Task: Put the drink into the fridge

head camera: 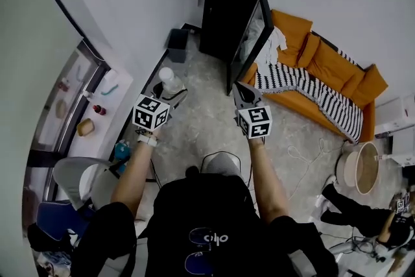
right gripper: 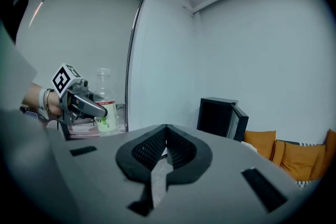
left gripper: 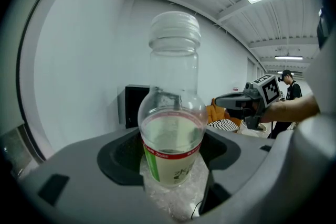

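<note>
My left gripper is shut on a clear plastic drink bottle with a pale drink, a green and red label and a white cap; it stands upright between the jaws. From above the bottle's cap shows just ahead of the marker cube. In the right gripper view the same bottle sits in the left gripper at the left. My right gripper is shut, its pads meeting with nothing between them. The small black fridge stands ahead against the wall, its door swung open.
An orange sofa with a striped blanket runs right of the fridge. A low black box sits left of the fridge. A counter with small items lies at the left. A round stool and another person are at the right.
</note>
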`<state>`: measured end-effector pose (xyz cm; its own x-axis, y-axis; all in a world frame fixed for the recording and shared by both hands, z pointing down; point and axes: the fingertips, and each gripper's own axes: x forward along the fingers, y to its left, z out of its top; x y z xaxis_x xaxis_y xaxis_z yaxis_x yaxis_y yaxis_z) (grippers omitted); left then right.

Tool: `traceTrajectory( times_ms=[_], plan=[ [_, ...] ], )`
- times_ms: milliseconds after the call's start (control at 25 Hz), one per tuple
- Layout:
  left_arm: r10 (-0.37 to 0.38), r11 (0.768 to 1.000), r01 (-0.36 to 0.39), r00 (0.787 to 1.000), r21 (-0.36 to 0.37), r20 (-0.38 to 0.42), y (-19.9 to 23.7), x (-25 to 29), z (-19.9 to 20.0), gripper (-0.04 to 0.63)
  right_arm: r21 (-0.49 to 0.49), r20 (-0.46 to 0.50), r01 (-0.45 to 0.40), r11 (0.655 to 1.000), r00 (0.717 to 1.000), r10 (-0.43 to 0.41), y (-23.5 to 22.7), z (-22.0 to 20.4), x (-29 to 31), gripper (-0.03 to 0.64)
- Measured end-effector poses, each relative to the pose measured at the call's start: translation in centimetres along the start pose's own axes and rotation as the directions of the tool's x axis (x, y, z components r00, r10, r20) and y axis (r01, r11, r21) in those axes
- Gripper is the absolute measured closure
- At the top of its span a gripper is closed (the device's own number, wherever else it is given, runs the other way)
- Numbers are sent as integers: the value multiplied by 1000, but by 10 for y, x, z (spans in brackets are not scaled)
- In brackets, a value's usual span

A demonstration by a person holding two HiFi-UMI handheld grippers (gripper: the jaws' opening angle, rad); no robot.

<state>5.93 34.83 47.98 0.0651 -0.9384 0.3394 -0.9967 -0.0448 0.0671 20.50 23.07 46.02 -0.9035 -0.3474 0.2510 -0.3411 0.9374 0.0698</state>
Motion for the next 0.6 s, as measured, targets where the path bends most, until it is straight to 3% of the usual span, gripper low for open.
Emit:
traceTrajectory(
  times_ms=[320, 600],
  plan=[
    [-14, 1000, 14, 1000, -26, -18, 31, 47, -7, 282, 1, -9, 0, 1000, 1000, 0, -35, -3, 47, 607],
    [-11, 1000, 11, 999, -6, -36, 80, 128, 23, 282, 23, 0, -22, 999, 1000, 22, -103, 3, 132, 607]
  ],
)
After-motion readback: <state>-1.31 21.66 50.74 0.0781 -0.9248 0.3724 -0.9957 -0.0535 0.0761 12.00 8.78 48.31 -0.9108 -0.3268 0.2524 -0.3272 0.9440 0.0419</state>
